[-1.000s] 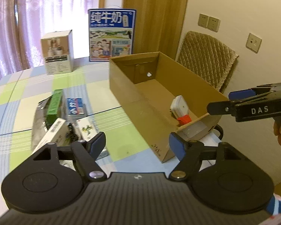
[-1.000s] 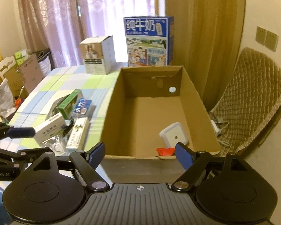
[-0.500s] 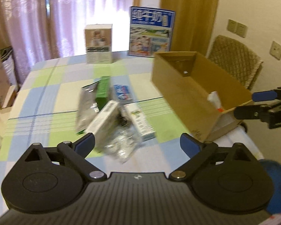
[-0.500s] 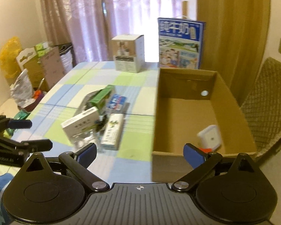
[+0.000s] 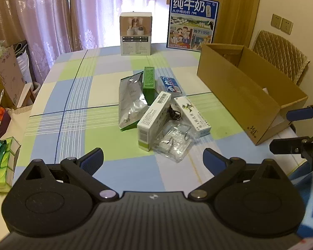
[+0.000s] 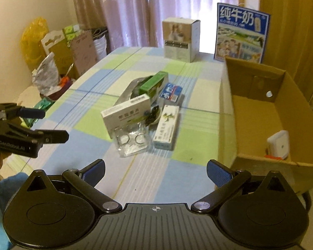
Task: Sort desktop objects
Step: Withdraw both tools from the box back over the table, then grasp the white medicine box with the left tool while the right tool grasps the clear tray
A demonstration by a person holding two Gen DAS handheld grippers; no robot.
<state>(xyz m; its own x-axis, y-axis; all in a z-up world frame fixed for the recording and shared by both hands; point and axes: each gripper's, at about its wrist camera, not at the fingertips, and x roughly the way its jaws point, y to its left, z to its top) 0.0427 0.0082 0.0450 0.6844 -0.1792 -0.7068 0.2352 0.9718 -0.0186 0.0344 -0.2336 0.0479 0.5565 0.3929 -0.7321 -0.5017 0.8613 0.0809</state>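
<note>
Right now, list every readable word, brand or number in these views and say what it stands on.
"纯牛奶": headline on the blue milk carton.
"1950": lower on that carton's picture.
"GenRobot.AI": side of the left gripper.
"361": seemingly, a small mark on the cardboard box, low near its front corner.
Print on the white medicine box, the toothpaste box and the other packets: too small or blurred.

Black grippers, blue pads, both of them.
The left gripper showed silver pivot screws and a ribbed housing; the right gripper matched, and white "GenRobot.AI" lettering marked the left one's side.
</note>
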